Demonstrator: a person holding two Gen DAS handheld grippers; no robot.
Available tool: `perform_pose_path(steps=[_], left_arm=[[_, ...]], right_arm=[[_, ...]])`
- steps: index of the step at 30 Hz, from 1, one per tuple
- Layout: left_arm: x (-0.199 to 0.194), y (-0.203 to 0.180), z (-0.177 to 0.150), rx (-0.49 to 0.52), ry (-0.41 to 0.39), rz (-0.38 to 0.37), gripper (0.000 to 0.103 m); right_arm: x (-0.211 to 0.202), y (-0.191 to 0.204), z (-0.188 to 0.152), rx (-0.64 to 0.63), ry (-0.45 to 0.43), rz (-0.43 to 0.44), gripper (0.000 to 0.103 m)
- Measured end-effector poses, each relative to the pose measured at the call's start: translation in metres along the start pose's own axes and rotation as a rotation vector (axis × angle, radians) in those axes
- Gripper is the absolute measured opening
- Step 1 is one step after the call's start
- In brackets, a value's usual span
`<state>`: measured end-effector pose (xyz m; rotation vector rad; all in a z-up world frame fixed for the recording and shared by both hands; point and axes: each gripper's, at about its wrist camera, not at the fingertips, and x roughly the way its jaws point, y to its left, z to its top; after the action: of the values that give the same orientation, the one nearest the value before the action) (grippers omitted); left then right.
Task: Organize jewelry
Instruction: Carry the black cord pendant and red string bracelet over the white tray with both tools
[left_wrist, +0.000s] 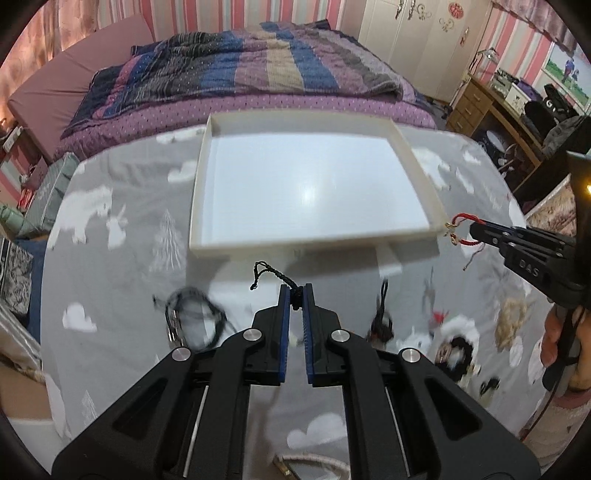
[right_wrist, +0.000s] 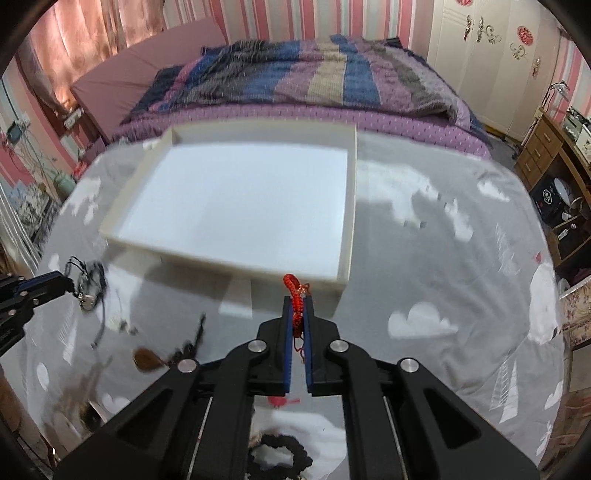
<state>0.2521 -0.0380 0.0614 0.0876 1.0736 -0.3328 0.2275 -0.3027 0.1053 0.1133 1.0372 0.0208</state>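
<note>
In the left wrist view my left gripper (left_wrist: 295, 291) is shut on a black braided cord (left_wrist: 263, 272), whose knotted end sticks out past the fingertips. A blurred black cord bundle with a metal clasp (left_wrist: 192, 317) shows left of the fingers; whether it hangs from the grip or lies on the cloth I cannot tell. My right gripper (right_wrist: 298, 301) is shut on a red braided bracelet (right_wrist: 291, 286) with small gold fittings. Both grippers hover above the cloth, just short of the near rim of the white tray (left_wrist: 199, 206) (right_wrist: 349, 221). Each wrist view also shows the other gripper (left_wrist: 474, 232) (right_wrist: 66, 284) at its side.
Loose jewelry lies on the grey cloud-print cloth (right_wrist: 443, 258): a brown pendant (right_wrist: 146, 360), a black beaded bracelet (right_wrist: 291, 456), dark pieces (left_wrist: 382, 321) and a beige tangle (left_wrist: 513, 317). A bed with a striped blanket (left_wrist: 258, 62) stands behind the tray. A wooden desk (left_wrist: 476, 103) is at the right.
</note>
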Motion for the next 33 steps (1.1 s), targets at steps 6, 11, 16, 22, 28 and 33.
perform_pose_path(steps=[6, 11, 16, 22, 28, 33], left_arm=[[0.0, 0.006, 0.063, 0.01, -0.057, -0.001, 0.005], [0.017, 0.004, 0.107, 0.044, -0.098, -0.006, 0.005], [0.067, 0.016, 0.149, 0.013, -0.062, -0.018, 0.005], [0.135, 0.034, 0.166, -0.016, 0.012, 0.051, 0.005], [0.17, 0.047, 0.165, -0.018, 0.054, 0.092, 0.005], [0.176, 0.046, 0.162, -0.008, 0.053, 0.089, 0.005]], right_arm=[[-0.009, -0.002, 0.055, 0.017, -0.065, 0.011, 0.005], [0.014, -0.006, 0.099, 0.03, -0.09, -0.004, 0.005], [0.059, -0.014, 0.13, 0.05, -0.081, 0.0, 0.005], [0.117, -0.005, 0.147, 0.011, -0.053, -0.006, 0.005], [0.157, 0.004, 0.153, -0.045, -0.005, -0.035, 0.005], [0.176, 0.002, 0.148, -0.037, 0.029, -0.035, 0.005]])
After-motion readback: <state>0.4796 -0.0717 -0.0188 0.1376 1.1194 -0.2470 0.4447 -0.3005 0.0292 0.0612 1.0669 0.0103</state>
